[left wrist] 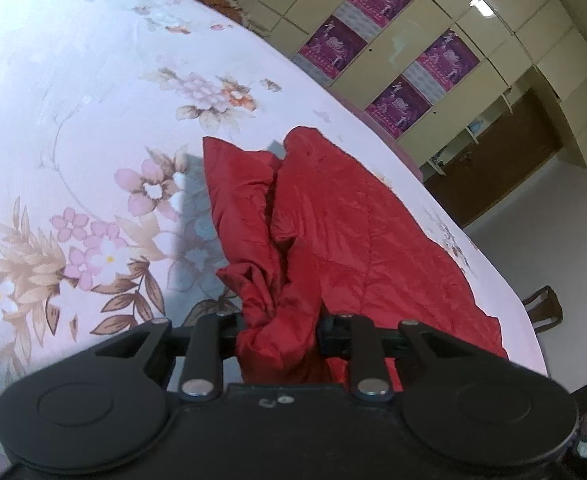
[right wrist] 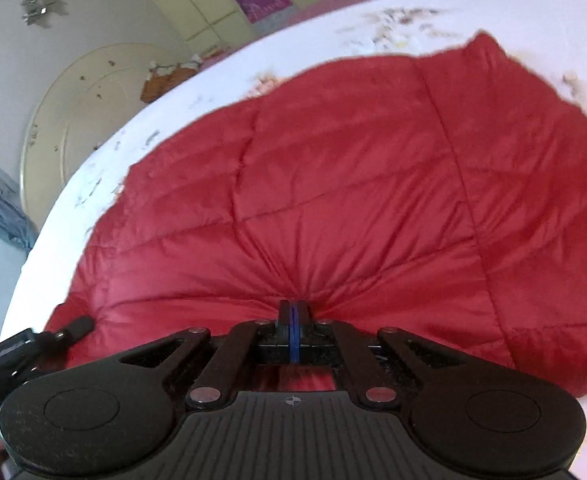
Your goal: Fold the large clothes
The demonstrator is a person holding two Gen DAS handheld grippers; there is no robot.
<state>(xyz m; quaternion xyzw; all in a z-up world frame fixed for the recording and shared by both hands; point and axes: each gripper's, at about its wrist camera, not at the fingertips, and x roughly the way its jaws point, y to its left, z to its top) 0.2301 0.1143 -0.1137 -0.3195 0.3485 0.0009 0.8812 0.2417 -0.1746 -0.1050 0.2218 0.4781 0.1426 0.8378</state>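
Both claws pinch red quilted jacket; left claw tips buried in folds.

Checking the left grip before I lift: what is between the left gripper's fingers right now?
In the left wrist view, a bunched fold of the red quilted garment fills the gap of the left gripper, with the fingers pressing on it.

Jacket lies spread on the bed; cabinets stand behind.
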